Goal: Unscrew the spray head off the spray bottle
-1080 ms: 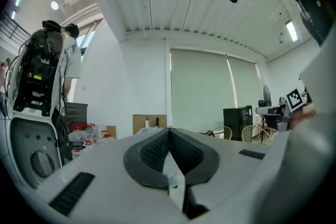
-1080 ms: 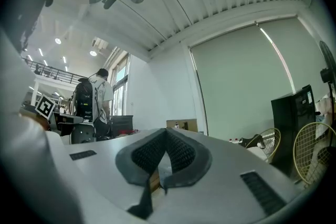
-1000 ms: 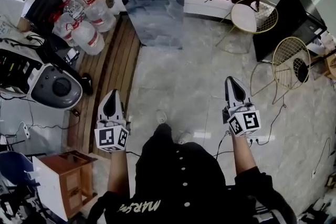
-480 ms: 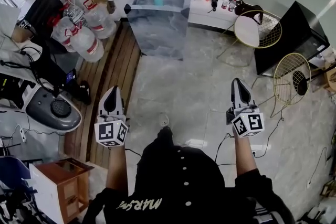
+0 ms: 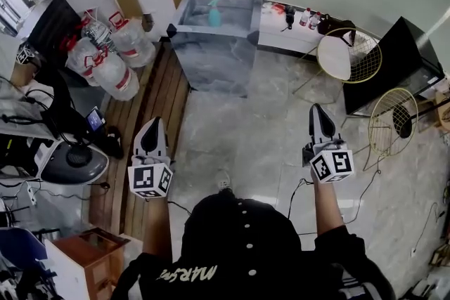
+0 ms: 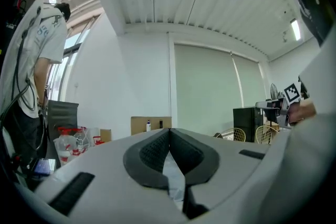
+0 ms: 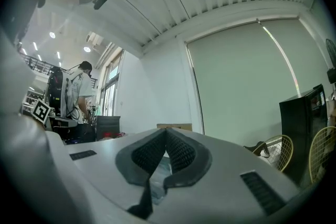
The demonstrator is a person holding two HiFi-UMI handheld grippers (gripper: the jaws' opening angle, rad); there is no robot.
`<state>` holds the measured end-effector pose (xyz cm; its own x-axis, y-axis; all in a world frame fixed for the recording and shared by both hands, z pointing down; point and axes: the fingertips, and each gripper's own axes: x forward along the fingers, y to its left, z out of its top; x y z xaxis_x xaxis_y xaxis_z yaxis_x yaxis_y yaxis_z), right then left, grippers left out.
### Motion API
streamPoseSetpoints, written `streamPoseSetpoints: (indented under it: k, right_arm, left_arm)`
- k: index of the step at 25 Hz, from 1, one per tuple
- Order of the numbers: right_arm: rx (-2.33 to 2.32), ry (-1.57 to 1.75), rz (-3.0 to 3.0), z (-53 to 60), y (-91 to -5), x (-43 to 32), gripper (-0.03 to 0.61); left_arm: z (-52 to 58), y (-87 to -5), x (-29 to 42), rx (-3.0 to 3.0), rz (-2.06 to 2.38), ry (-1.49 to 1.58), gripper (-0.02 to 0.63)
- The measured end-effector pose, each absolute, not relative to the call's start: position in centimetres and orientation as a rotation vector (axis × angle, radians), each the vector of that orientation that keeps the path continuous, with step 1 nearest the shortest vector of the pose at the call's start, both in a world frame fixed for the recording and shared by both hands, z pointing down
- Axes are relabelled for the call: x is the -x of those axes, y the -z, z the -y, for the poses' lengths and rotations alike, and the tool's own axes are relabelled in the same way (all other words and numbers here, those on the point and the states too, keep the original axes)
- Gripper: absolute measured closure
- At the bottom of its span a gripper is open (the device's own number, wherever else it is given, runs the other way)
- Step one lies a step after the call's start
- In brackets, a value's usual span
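Ahead, spray bottle [image 5: 214, 12] on grey table [image 5: 211, 63], water jugs [image 5: 112, 72] beside, left gripper [image 5: 152, 124], right gripper [image 5: 318, 111], jaws closed, empty.

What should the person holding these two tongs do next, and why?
Probably walk up to the grey table: the teal spray bottle stands on it, far beyond the shut, empty left tongs and right tongs.

left claw [image 5: 152, 127] level, jaws together, empty; right claw [image 5: 318, 112] level, jaws together, empty.
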<state>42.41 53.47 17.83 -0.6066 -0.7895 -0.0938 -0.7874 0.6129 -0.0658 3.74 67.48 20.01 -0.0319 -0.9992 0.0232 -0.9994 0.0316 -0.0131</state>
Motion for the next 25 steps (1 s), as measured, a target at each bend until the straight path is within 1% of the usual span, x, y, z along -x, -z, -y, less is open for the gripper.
streamPoseSetpoints:
  k: [16,25]
  right_arm:
    - [1.346,0.018,-2.714,-45.2,-17.7,-32.5,0.568]
    - [1.370,0.040,-2.733,-41.8,-19.3,-30.5,0.568]
  left_arm:
    - [-59.2,-20.6,6.0,-2.212,2.215,-0.037,0.589]
    - [-55.7,-22.4,7.7,-2.208,2.184,-0.056,0.589]
